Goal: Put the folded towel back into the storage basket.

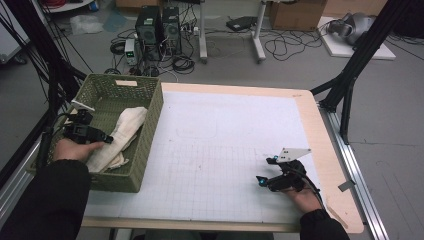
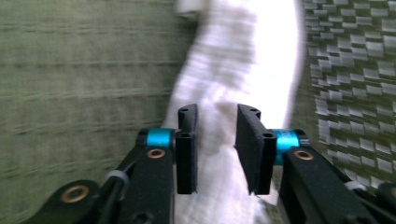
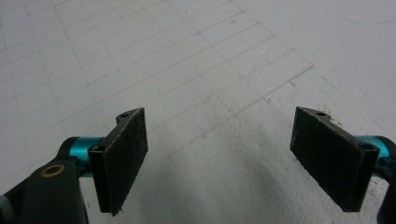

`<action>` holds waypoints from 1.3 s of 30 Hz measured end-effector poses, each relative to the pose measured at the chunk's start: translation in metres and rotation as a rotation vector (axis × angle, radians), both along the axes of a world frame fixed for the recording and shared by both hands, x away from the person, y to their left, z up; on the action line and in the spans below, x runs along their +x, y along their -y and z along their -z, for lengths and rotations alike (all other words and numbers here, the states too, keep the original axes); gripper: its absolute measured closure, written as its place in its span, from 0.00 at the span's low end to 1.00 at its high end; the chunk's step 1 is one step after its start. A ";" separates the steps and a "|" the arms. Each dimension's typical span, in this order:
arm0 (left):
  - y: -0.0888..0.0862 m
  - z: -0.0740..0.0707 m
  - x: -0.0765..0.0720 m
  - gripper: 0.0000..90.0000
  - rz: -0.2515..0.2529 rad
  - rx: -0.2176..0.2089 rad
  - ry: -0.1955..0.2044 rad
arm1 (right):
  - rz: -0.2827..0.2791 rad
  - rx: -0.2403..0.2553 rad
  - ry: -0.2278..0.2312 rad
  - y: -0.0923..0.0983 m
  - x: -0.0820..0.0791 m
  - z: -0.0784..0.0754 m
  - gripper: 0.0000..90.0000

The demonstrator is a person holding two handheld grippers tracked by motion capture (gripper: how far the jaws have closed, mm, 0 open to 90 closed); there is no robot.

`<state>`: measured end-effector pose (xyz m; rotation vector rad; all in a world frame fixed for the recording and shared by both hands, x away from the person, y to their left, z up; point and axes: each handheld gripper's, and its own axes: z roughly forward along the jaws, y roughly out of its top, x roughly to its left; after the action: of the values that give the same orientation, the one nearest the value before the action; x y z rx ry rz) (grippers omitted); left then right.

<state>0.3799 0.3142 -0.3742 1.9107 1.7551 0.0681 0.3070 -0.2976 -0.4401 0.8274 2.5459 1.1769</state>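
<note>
A cream cloth (image 1: 126, 129) lies folded inside the green woven basket (image 1: 148, 131) at the table's left edge. My left gripper (image 1: 107, 138) reaches into the basket from the left, its tips over the cloth. In the left gripper view the left gripper (image 2: 215, 114) stands open by a narrow gap, with the white cloth (image 2: 243, 60) running under and between the pads (image 2: 250, 144); nothing looks pinched. My right gripper (image 1: 264, 170) rests low over the white grid mat (image 1: 225, 135) at the front right. Its jaws stand wide apart in the right gripper view, the right gripper (image 3: 219, 121) holding nothing.
The basket's green walls (image 2: 70, 70) close in on both sides of the left gripper. The wooden table edge (image 1: 320, 135) borders the mat on the right. Computers, cables and boxes sit on the floor (image 1: 165, 30) beyond the table.
</note>
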 end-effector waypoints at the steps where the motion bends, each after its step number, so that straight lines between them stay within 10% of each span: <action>1: 0.000 0.001 0.000 0.71 0.010 -0.008 -0.004 | -0.002 -0.001 -0.006 0.000 0.000 0.000 0.20; 7: 0.000 0.009 0.004 0.63 -0.002 0.015 -0.071 | -0.002 0.002 -0.005 0.000 0.000 0.000 0.20; 12: 0.000 0.017 0.008 0.88 -0.011 0.046 -0.132 | -0.010 0.003 -0.001 -0.001 0.001 0.001 0.20; 19: -0.007 0.004 0.008 0.95 -0.182 -0.008 0.026 | -0.008 0.013 0.001 0.000 0.001 0.000 0.20; 23: -0.009 0.009 0.010 0.95 -0.243 0.059 0.006 | -0.008 0.013 -0.003 0.000 0.000 0.000 0.20; 27: -0.009 0.024 0.014 0.95 -0.222 0.100 -0.104 | -0.011 0.013 -0.002 0.000 0.000 -0.001 0.20; 39: -0.010 -0.003 0.001 0.75 -0.111 0.063 0.034 | -0.019 0.016 0.000 0.000 -0.001 -0.001 0.20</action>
<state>0.3809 0.3244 -0.3714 1.8436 1.8558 0.1974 0.3057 -0.2973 -0.4391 0.8085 2.5527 1.2039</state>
